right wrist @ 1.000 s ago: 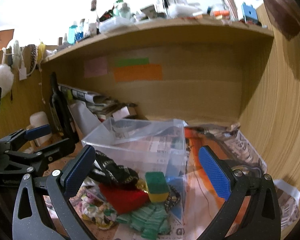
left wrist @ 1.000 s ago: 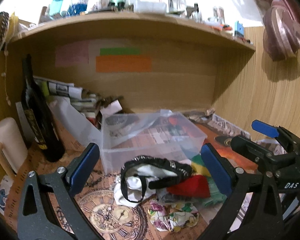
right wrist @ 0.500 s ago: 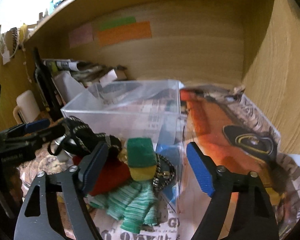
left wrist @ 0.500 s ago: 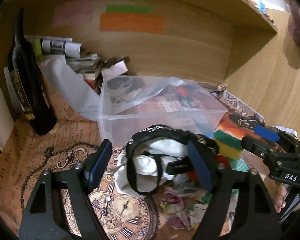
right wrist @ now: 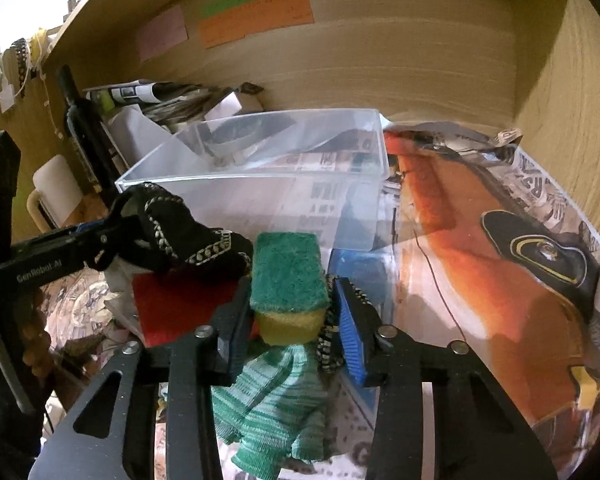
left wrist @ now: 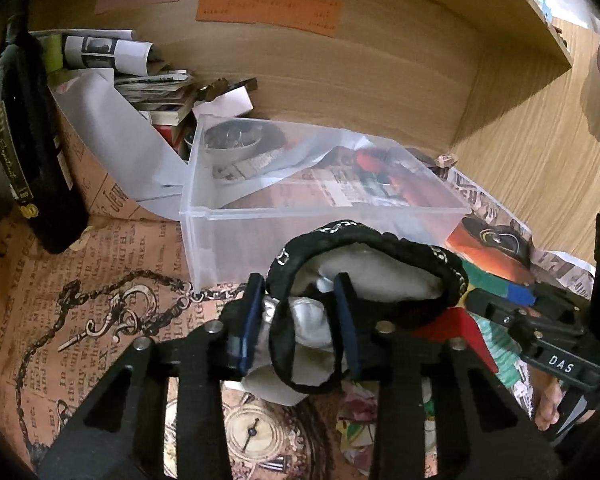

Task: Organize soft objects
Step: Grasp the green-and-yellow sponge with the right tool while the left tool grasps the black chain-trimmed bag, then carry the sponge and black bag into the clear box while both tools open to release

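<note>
A: Pinching already? Left gripper point(left wrist: 298, 320) has its jaws squeezed onto the black-trimmed white cloth point(left wrist: 364, 272), just short of the clear bin point(left wrist: 324, 216).

B: Yes. Right gripper point(right wrist: 290, 320) clamps the sponge point(right wrist: 288, 284) atop the pile; probably both are bound for the bin.

In the left wrist view the plastic bin point(left wrist: 320, 216) sits mid-frame, the bottle point(left wrist: 24, 152) at the left edge and the paper stack point(left wrist: 140, 80) in the upper left behind the bin. Below the bin, the trimmed cloth point(left wrist: 364, 276) lies between the left gripper's point(left wrist: 300, 320) fingers. In the right wrist view the sponge point(right wrist: 288, 280) sits between the right gripper's point(right wrist: 292, 320) fingers, before the bin, on the knitted cloth point(right wrist: 276, 408).
</note>
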Tool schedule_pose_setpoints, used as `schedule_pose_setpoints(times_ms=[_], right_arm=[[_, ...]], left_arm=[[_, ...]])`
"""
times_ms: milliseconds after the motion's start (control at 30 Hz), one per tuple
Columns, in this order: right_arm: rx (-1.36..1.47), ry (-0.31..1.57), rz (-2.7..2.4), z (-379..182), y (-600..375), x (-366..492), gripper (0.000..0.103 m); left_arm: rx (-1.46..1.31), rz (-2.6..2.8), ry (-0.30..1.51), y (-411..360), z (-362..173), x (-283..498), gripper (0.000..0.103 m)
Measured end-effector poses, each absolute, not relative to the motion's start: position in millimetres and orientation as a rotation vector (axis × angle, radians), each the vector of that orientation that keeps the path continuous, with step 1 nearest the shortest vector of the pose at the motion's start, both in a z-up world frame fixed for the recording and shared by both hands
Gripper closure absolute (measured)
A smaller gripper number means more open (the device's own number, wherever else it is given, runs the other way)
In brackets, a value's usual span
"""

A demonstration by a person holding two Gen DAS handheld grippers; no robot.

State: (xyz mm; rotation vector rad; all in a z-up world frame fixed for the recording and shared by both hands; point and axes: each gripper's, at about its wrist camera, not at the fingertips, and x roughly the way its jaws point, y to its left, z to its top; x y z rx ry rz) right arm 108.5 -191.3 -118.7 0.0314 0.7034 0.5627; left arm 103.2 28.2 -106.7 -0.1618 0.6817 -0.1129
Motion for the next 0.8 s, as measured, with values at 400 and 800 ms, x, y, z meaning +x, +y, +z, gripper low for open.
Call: schedule_pose_setpoints(times_ms=[400,800], right_arm=[[0.049,0.646,0.555,-104,-195,103,0.072],[0.071,0.535,0.551,-74,-200,93,0.072]], left_arm=[[-0.113,-0.101,0.588,26,-82,90,0.095],[-0.074,-0.092,0.504,19,-47,78,0.096]])
